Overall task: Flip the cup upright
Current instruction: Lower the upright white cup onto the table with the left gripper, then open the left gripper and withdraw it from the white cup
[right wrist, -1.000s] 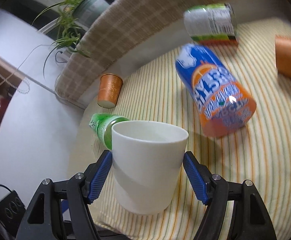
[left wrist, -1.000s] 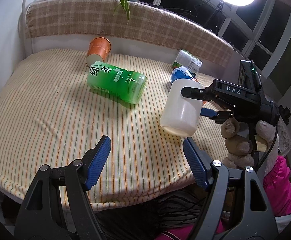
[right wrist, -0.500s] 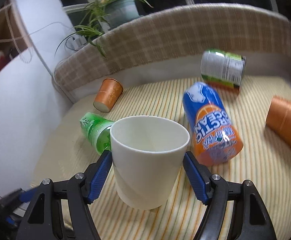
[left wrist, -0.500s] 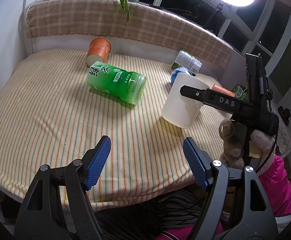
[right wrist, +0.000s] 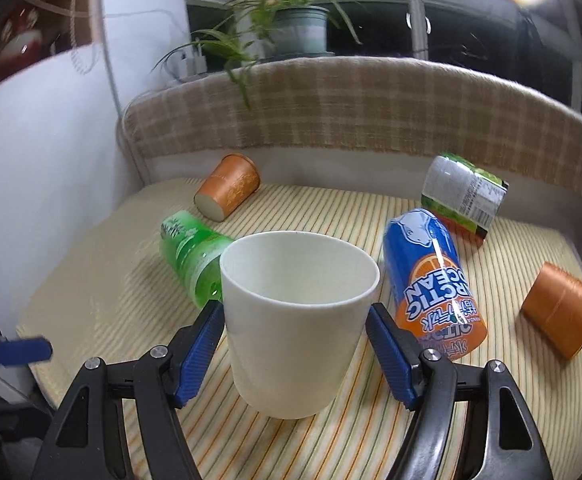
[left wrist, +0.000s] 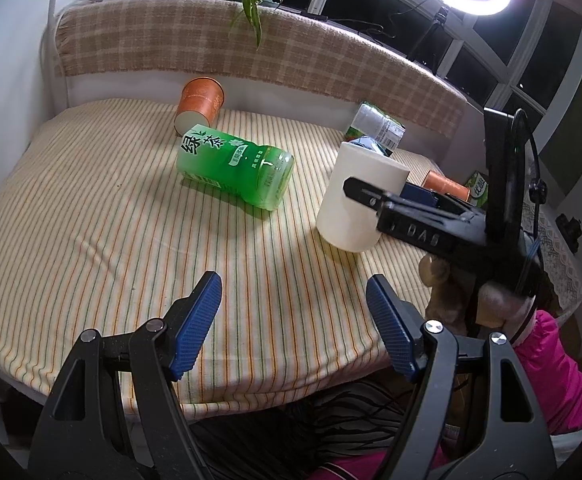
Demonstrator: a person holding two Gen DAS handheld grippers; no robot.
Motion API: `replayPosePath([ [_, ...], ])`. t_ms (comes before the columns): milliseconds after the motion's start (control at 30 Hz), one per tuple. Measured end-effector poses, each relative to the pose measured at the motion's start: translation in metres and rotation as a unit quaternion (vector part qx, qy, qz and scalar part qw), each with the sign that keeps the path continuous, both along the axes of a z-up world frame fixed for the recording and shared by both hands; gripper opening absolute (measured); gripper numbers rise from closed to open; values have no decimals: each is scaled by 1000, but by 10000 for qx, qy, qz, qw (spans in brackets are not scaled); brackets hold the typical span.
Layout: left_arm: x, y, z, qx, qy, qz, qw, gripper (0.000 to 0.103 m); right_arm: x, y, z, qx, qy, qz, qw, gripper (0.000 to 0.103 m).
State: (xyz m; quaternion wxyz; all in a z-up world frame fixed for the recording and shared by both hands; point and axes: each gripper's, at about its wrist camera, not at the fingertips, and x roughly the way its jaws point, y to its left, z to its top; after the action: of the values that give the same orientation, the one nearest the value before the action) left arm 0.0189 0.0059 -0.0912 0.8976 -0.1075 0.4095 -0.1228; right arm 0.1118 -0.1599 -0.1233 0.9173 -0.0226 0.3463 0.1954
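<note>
A plain white cup (right wrist: 297, 320) stands upright, mouth up, its base on the striped tablecloth (left wrist: 91, 220). My right gripper (right wrist: 295, 332) is shut on the white cup, its blue pads pressed on both sides. In the left wrist view the white cup (left wrist: 357, 204) stands at the right of the table with the right gripper (left wrist: 375, 196) around it. My left gripper (left wrist: 293, 328) is open and empty, low over the table's front edge.
A green tea bottle (left wrist: 235, 168) lies left of the cup. A blue and orange can (right wrist: 435, 284) lies to its right. Orange cups lie at the back left (right wrist: 229, 190) and far right (right wrist: 561, 314). A green-labelled can (right wrist: 465, 196) lies at the back.
The right gripper has turned the white cup from tilted in the air to upright and lowered it onto the cloth. The left gripper has stayed still.
</note>
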Motion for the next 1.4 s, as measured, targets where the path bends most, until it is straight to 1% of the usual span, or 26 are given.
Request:
replayPosePath([
  [133,-1,0,1,15,-29,-17,10000,77,-7,4,-3,-111,-36,61,9999,75],
  [367,0,-1,2,14,-53,-10,10000,77,-15,4,-2,-58,-19,169,9998,75],
  [1033,-2,-5,4,11,-69,-23,10000,77,-28,-6,-6,67,108,205,9997,76],
  [1233,-4,-7,9,19,-167,16,9999,77,-36,-15,-4,172,152,153,9996,77],
  [1400,-4,-7,18,61,-385,116,9992,77,-49,-31,4,371,138,65,9992,79],
])
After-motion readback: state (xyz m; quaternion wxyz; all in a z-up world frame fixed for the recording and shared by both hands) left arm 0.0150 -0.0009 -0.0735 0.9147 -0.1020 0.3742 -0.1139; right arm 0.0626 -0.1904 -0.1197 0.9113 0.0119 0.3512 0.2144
